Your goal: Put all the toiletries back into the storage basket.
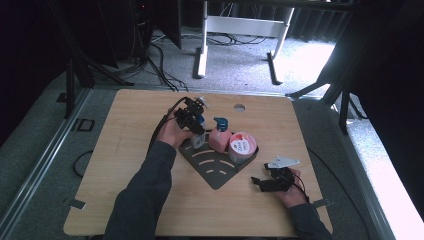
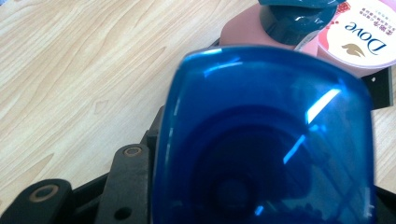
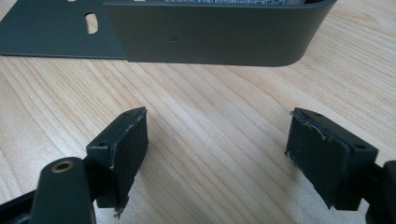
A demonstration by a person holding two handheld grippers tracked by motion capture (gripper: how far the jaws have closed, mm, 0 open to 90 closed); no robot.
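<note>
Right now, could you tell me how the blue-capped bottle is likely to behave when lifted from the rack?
The blue-capped bottle looks tall and narrow, so probably tippy. Its glossy cap may be slippery. It stands close beside the pink bottle, so it might nudge it.

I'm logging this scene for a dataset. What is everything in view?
Wooden table: one, light wood, centre.
Dark metal corner rack: one, dark grey, mid-table.
Blue-capped clear bottle: one, on the rack's left end.
Pink pump bottle with teal top: one, middle of rack.
Pink Dove tub: one, right end of rack.
Left hand-held gripper: black, around the blue-capped bottle.
Right hand-held gripper: black, open, on the table right of the rack.
</note>
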